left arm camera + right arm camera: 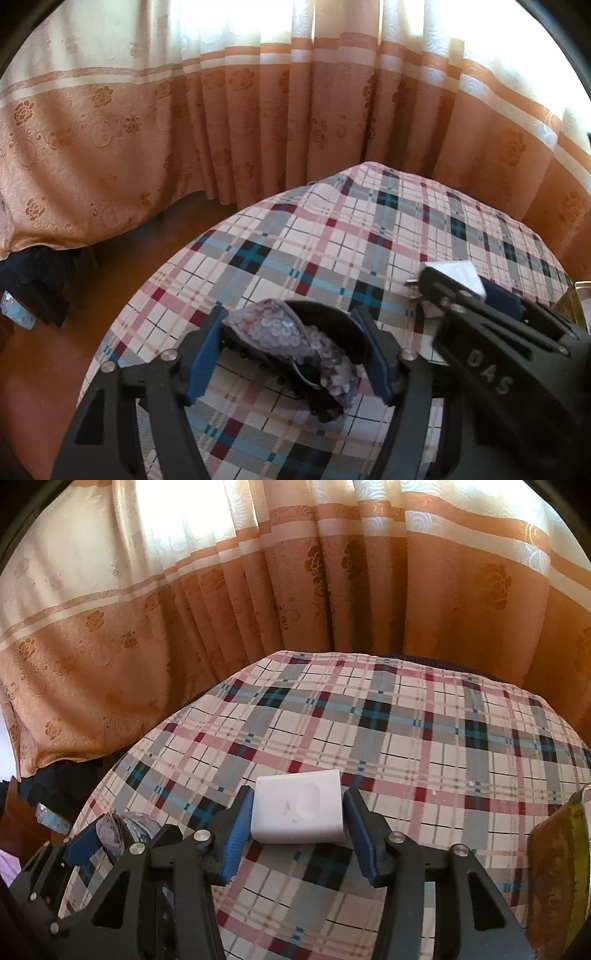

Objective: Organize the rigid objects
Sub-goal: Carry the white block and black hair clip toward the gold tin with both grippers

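My left gripper (291,354) is clamped on a sequinned hair claw (295,343), its blue pads pressing the black shell at both sides, low over the plaid tablecloth (332,229). My right gripper (297,827) brackets a white box (299,806); both pads look to touch its sides, though I cannot tell how firmly. From the left wrist view that box (458,275) sits at three o'clock. An orange curtain (369,590) hangs at twelve.
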The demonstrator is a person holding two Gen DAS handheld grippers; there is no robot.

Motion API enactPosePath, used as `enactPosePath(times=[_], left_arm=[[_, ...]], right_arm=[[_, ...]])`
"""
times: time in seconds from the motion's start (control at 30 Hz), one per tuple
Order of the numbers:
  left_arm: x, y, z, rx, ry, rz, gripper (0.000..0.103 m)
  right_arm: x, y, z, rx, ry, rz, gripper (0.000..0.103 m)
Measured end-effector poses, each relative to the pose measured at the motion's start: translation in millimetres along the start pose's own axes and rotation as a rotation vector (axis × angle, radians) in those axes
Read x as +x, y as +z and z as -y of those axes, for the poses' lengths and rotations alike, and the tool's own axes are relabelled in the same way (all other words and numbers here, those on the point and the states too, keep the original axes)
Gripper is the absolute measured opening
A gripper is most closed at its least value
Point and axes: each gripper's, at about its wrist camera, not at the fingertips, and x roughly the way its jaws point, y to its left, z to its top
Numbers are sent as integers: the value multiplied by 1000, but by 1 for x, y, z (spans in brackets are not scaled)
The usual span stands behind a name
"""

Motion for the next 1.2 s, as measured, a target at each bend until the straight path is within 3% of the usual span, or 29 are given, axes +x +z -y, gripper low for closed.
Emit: enactPosePath(times=[0.1, 0.2, 0.4, 0.53, 0.73, 1.2], left_arm=[[-1, -1, -4, -21, -17, 3, 68], [-2, -2, -5, -33, -36, 7, 68], [-9, -2, -1, -37, -86, 39, 68], [-22, -4, 8, 6, -89, 106, 68], [-37, -3, 11, 38, -100, 186, 68], [-55, -9, 20, 78, -86, 285, 68]], right_arm=[[-13, -10, 22, 112, 77, 36, 52], [-33, -15, 29, 142, 62, 132, 52], [-75, -25, 11, 72, -62, 340, 52], [-92, -31, 10, 49, -134, 418, 52], [-105, -40, 15, 66, -201, 467, 52], [-125, -60, 15, 47, -229, 486, 52]])
